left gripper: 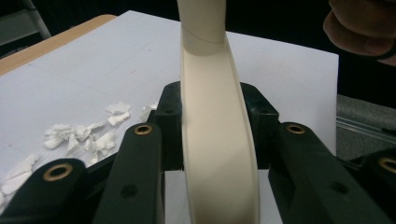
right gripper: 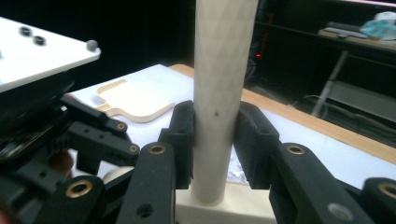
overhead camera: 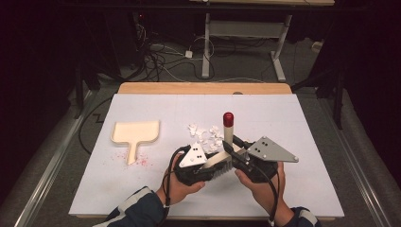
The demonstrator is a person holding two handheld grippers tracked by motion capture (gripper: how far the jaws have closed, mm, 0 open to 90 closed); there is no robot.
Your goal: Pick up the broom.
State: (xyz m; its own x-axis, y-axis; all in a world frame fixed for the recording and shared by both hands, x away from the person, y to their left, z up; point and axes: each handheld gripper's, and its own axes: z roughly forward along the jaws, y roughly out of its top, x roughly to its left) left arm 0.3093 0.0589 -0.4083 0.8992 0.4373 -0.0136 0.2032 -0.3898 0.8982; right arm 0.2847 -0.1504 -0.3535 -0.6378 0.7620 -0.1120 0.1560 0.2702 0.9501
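A cream hand brush with a red cap stands upright at the middle of the white sheet, and both grippers hold it. My right gripper is shut on its round handle, jaws pressed against both sides just above the base. From the left, my left gripper is shut on the brush's flat curved head. White paper scraps lie just behind the brush, and these scraps appear left of the left jaw. A cream dustpan lies flat at the left.
Red specks dot the sheet by the dustpan's handle. The white sheet covers a wooden table whose far edge shows bare. The dustpan lies beyond my left gripper's grey plate. Cables and a desk frame sit on the floor behind.
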